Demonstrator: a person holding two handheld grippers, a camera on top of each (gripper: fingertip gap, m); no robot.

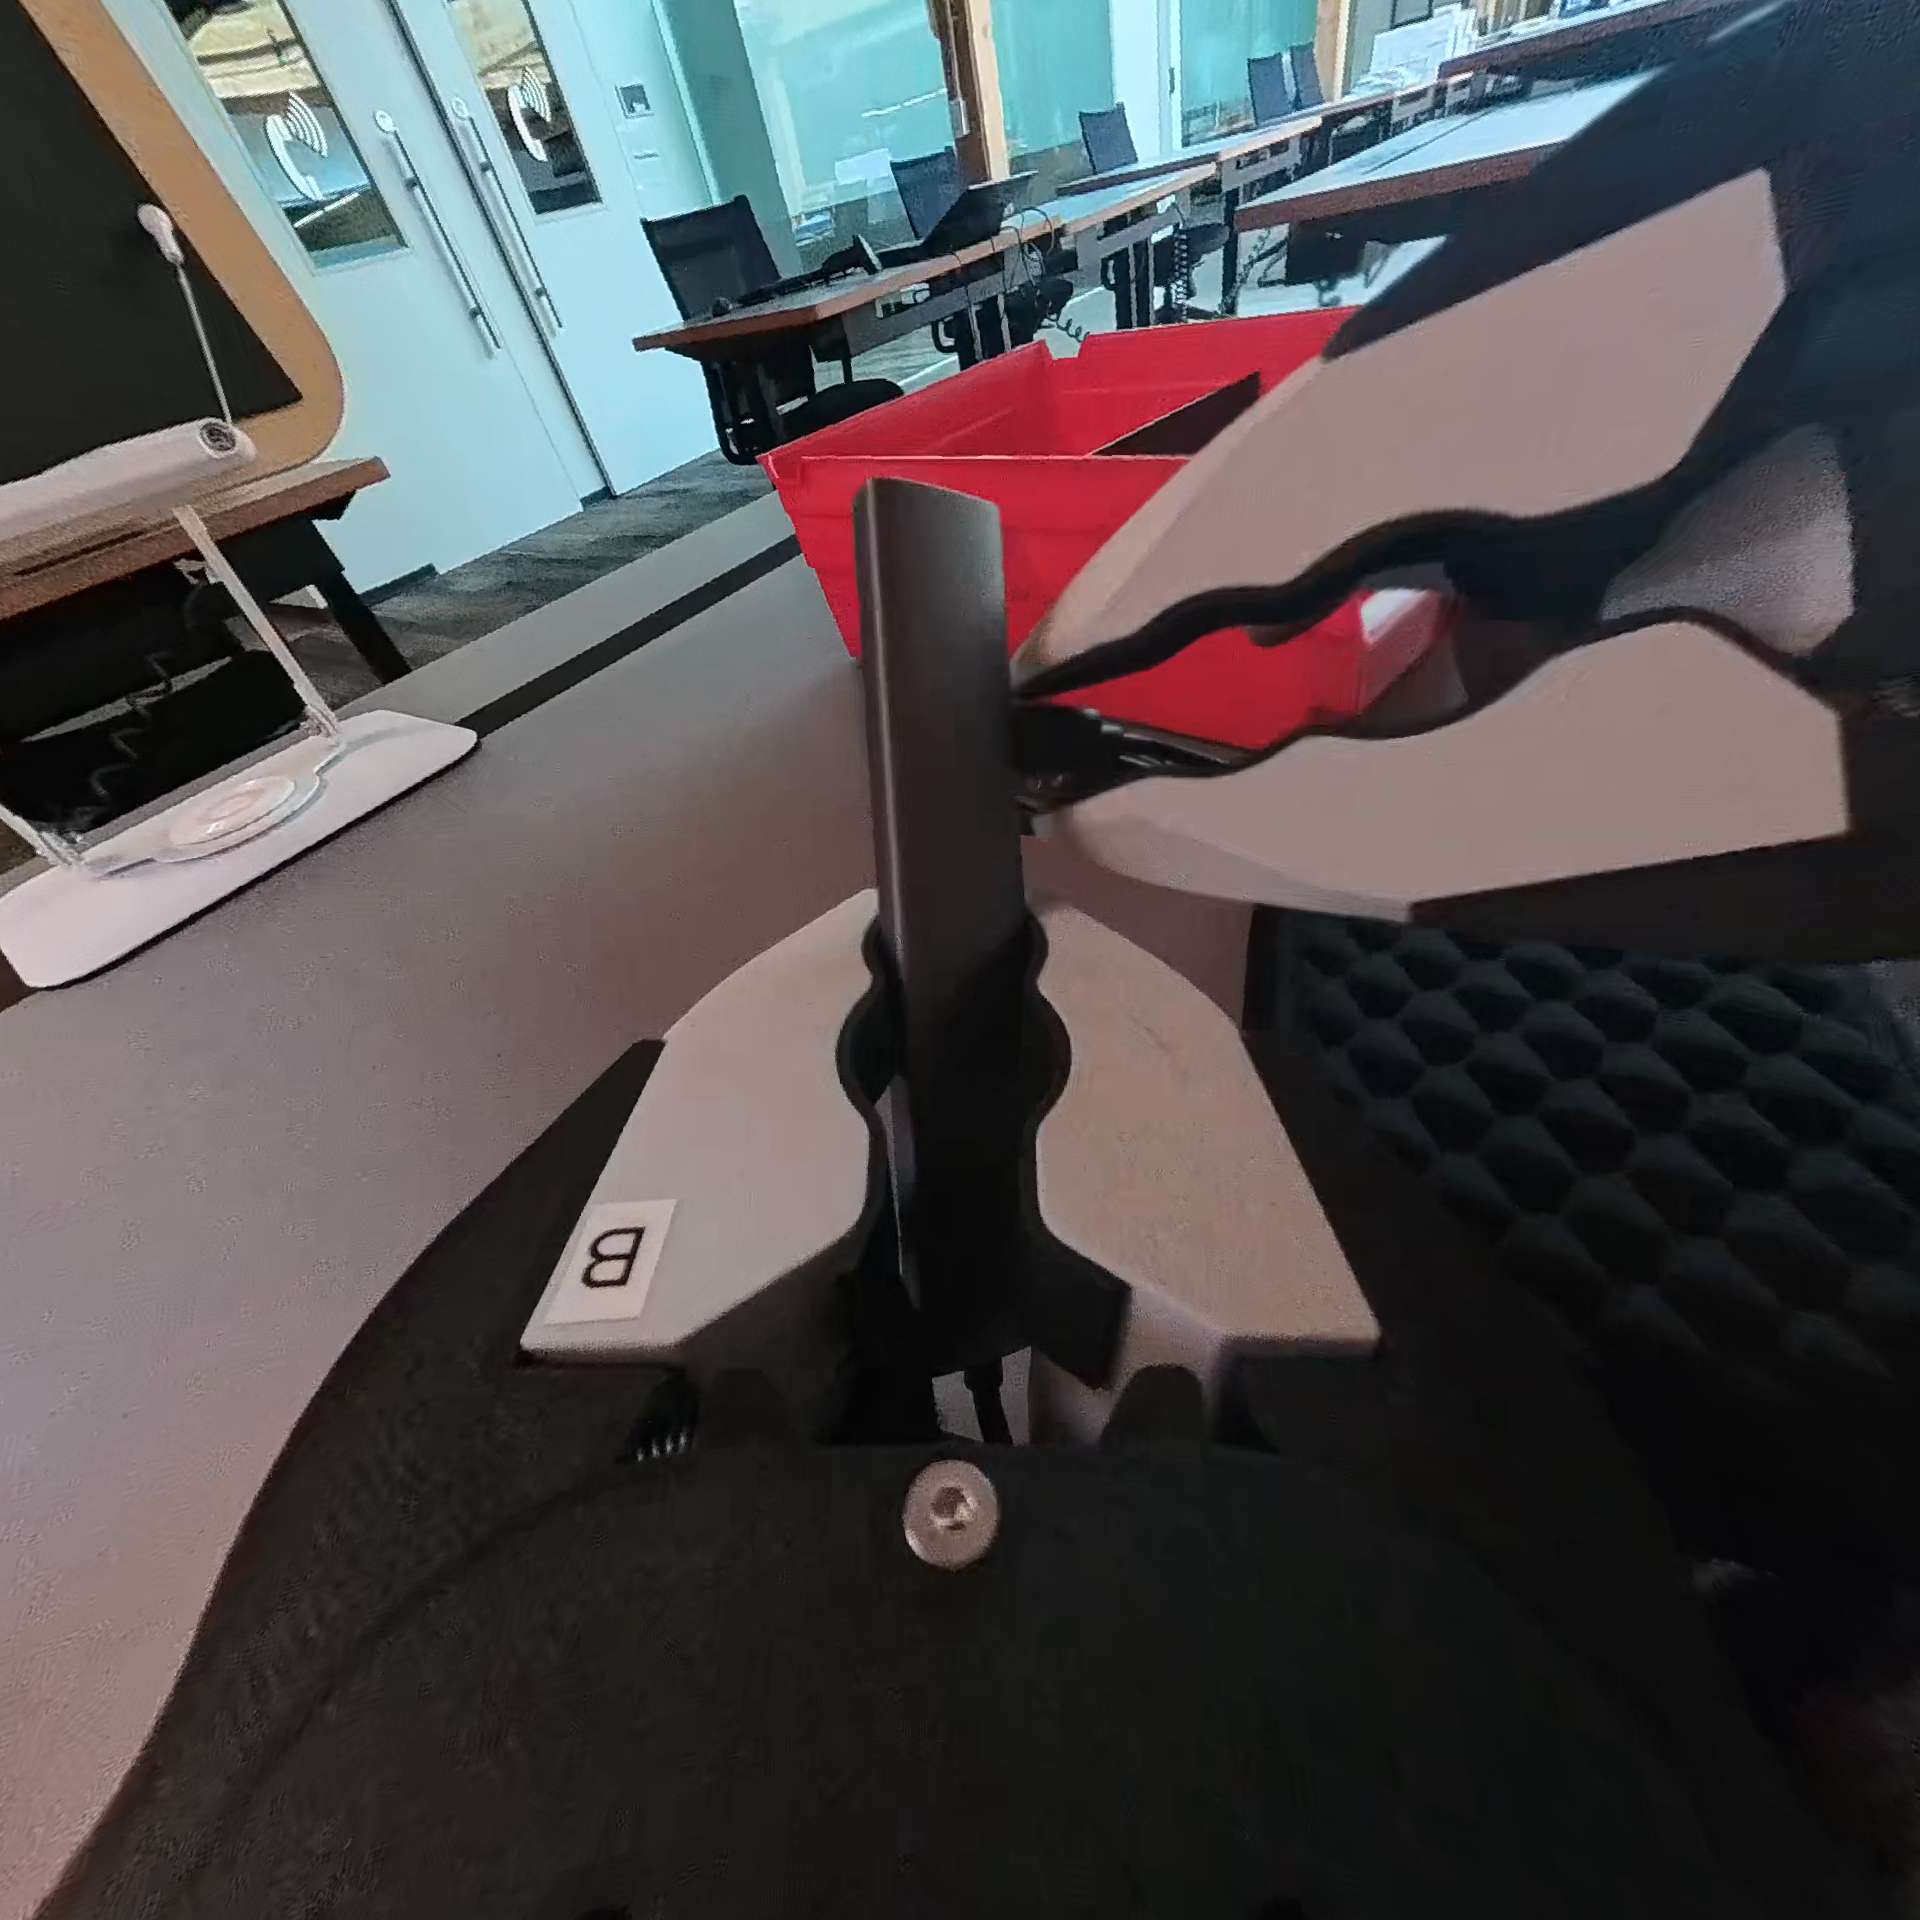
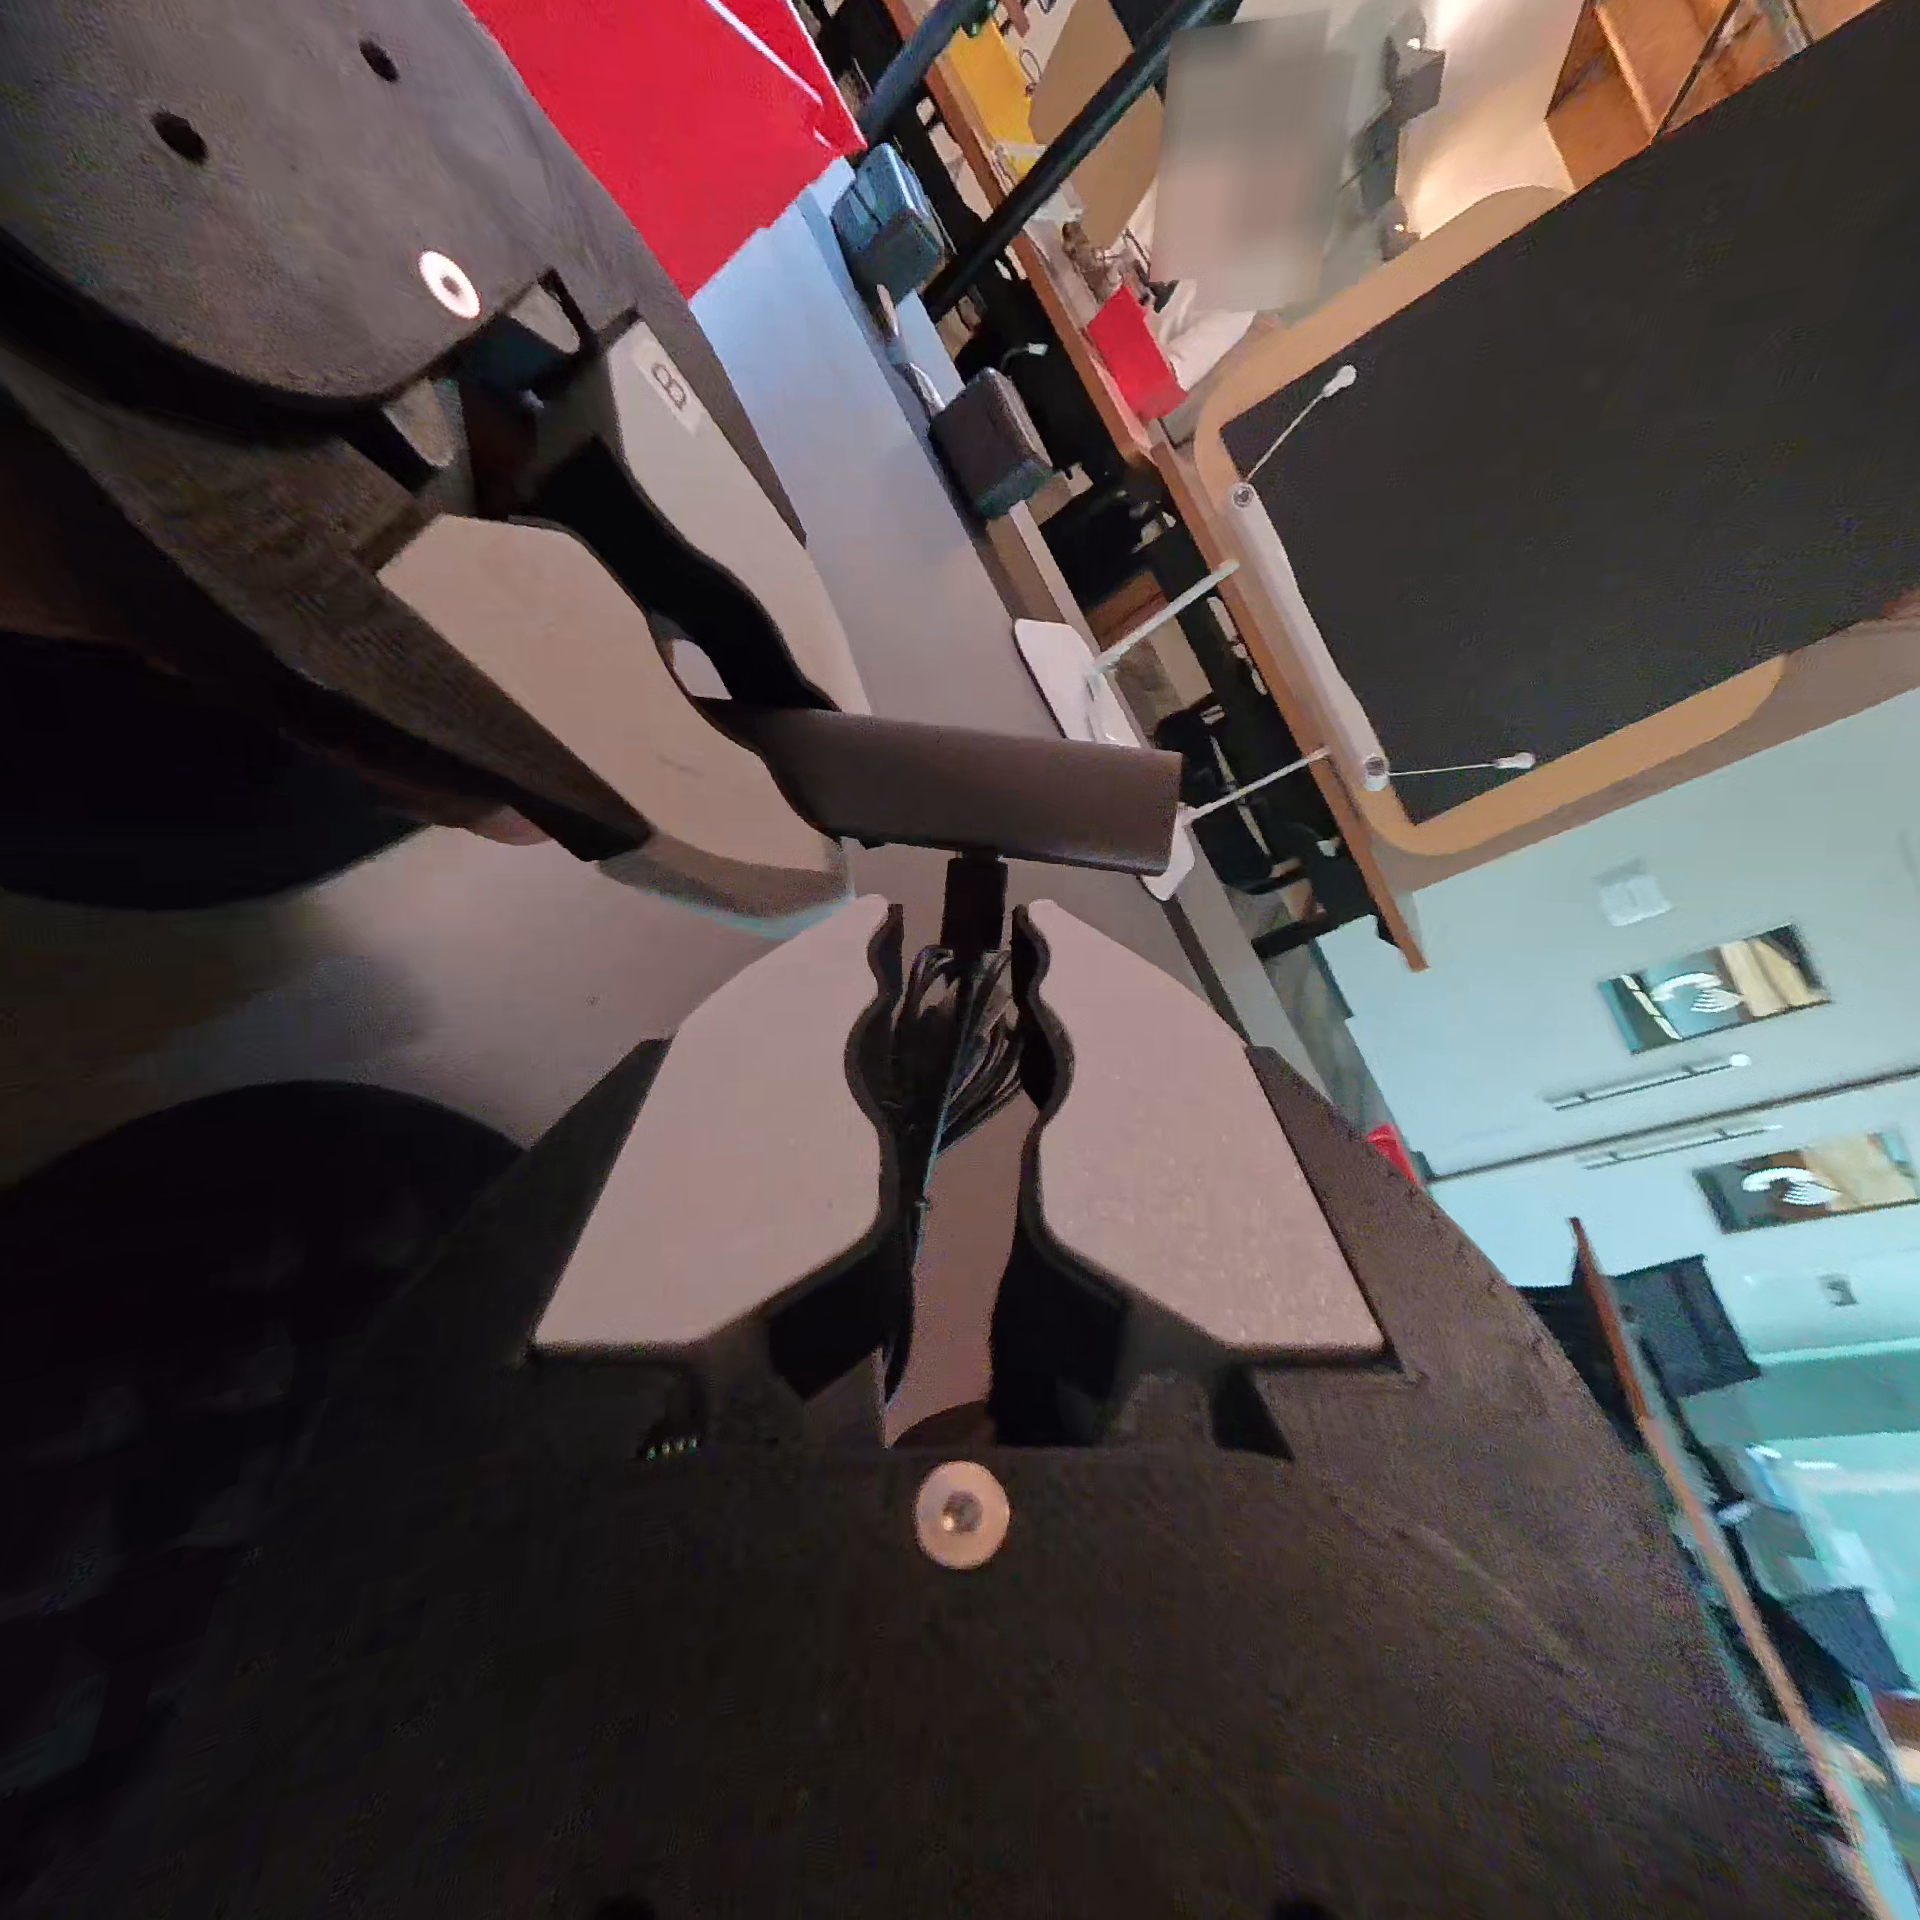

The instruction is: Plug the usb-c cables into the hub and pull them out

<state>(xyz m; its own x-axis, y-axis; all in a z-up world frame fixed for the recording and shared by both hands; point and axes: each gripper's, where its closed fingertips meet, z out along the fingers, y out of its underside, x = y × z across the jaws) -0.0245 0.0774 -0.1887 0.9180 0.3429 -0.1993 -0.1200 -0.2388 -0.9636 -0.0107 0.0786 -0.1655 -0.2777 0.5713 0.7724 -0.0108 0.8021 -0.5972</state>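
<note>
I am working in an open-plan office. Ahead of my left jaws, beyond the grey table (image 1: pixel 436 935) I work over, stand rows of wood-topped desks (image 1: pixel 831 301) with black office chairs (image 1: pixel 717 260) pushed up to them. Farther off to their left are glass doors (image 1: pixel 416 208) with long bar handles, and teal glass partitions (image 1: pixel 831 104) run across the back. Beyond my right jaws, shelving (image 2: pixel 1704 73) lines the far wall.
</note>
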